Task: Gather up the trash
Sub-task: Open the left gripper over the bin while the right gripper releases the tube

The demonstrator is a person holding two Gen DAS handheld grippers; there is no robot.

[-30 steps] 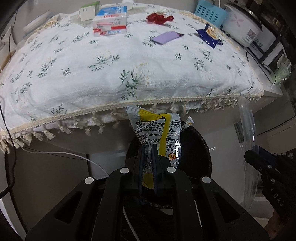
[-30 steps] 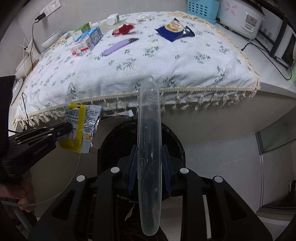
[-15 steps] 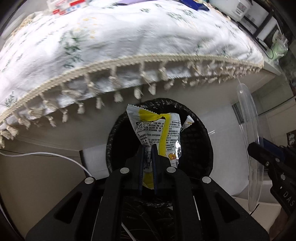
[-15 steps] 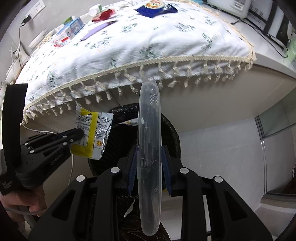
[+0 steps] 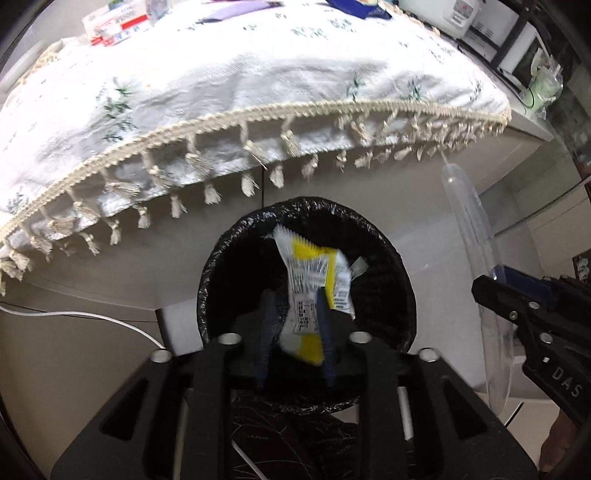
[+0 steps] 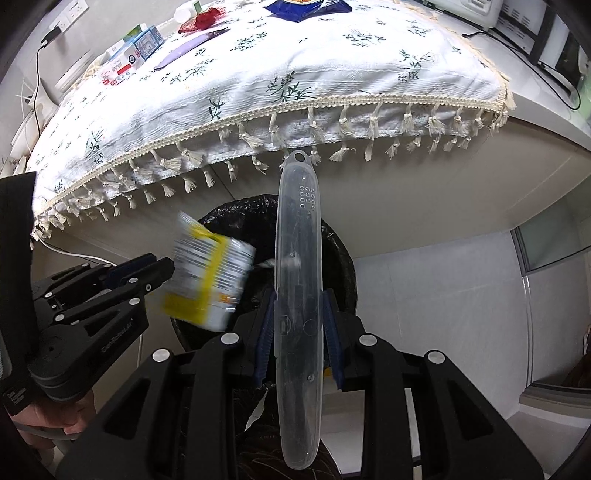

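Observation:
A yellow and silver snack wrapper (image 5: 314, 291) hangs blurred and loose between the parted fingers of my left gripper (image 5: 293, 306), over the mouth of a black bag-lined bin (image 5: 221, 280). It also shows in the right wrist view (image 6: 208, 280), just off the left gripper's fingertips (image 6: 162, 267). My right gripper (image 6: 297, 314) is shut on a long clear plastic case (image 6: 299, 280) and holds it upright above the bin (image 6: 341, 266). The case shows at the right of the left wrist view (image 5: 476, 266).
The bin stands under a table covered by a white flowered cloth with tassels (image 6: 280, 85). On it lie a blue snack bag (image 6: 306, 5), a purple wrapper (image 6: 184, 51), a red wrapper (image 6: 203, 18) and small boxes (image 6: 136, 51). A white cable (image 5: 92, 317) hangs at left.
My left gripper has opened and the wrapper has come loose, tilting and dropping toward the bin. Both grippers have moved lower and closer to the bin. The right still holds the case.

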